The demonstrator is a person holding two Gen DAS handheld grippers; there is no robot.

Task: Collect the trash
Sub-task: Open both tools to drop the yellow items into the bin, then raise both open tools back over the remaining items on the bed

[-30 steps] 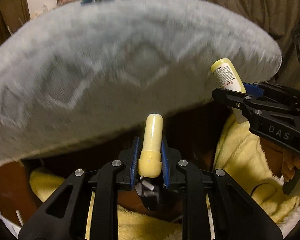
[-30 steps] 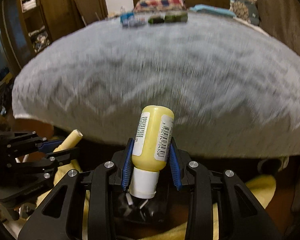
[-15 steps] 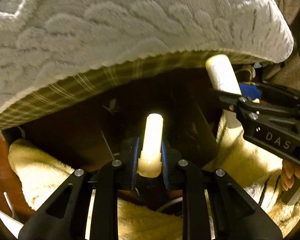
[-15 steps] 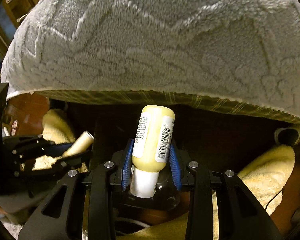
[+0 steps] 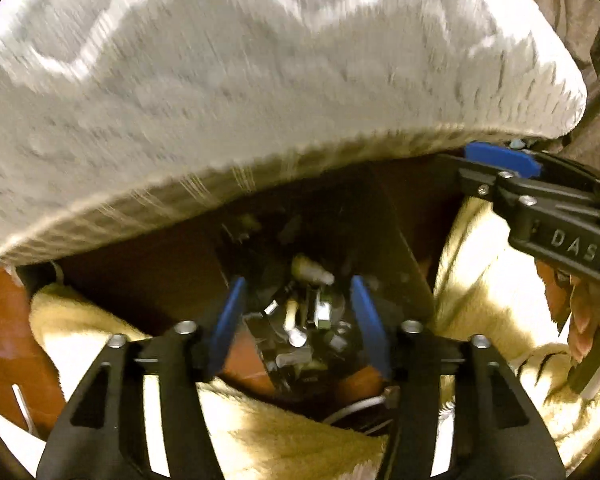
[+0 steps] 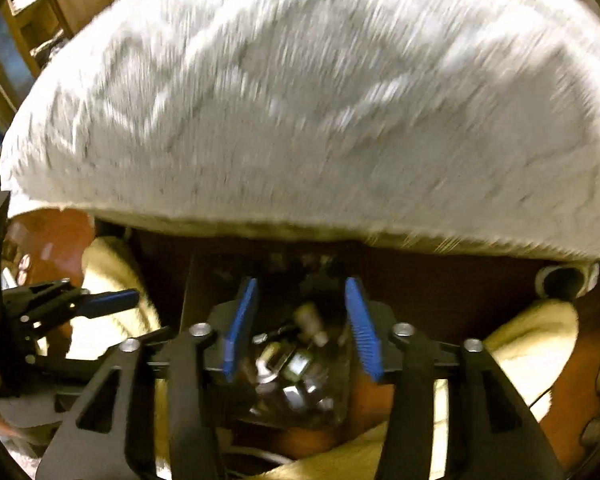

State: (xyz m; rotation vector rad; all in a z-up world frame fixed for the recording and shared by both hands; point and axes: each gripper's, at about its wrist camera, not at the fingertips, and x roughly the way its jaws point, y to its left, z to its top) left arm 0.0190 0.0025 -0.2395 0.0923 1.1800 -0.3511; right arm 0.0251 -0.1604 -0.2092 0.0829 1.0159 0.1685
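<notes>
My left gripper (image 5: pixel 296 304) is open and empty above a dark trash bin (image 5: pixel 396 240) on the floor beside the bed. My right gripper (image 6: pixel 300 312) is open and empty above the same bin (image 6: pixel 204 280). A yellow bottle (image 5: pixel 308 270) lies inside among several bits of trash; it also shows in the right wrist view (image 6: pixel 310 320). The right gripper also shows at the right of the left wrist view (image 5: pixel 500 162), and the left gripper at the left of the right wrist view (image 6: pixel 108 300). The yellow tube cannot be picked out in the blur.
A grey-white textured blanket (image 5: pixel 260 80) hangs over the bed edge right above the bin. A cream fleece blanket (image 5: pixel 480 272) lies on the reddish floor (image 5: pixel 4 320) around the bin. A wooden shelf (image 6: pixel 28 20) stands at the far left.
Both grippers opened. The yellow tube left the left gripper and the yellow bottle left the right gripper; the bottle now lies in the bin below.
</notes>
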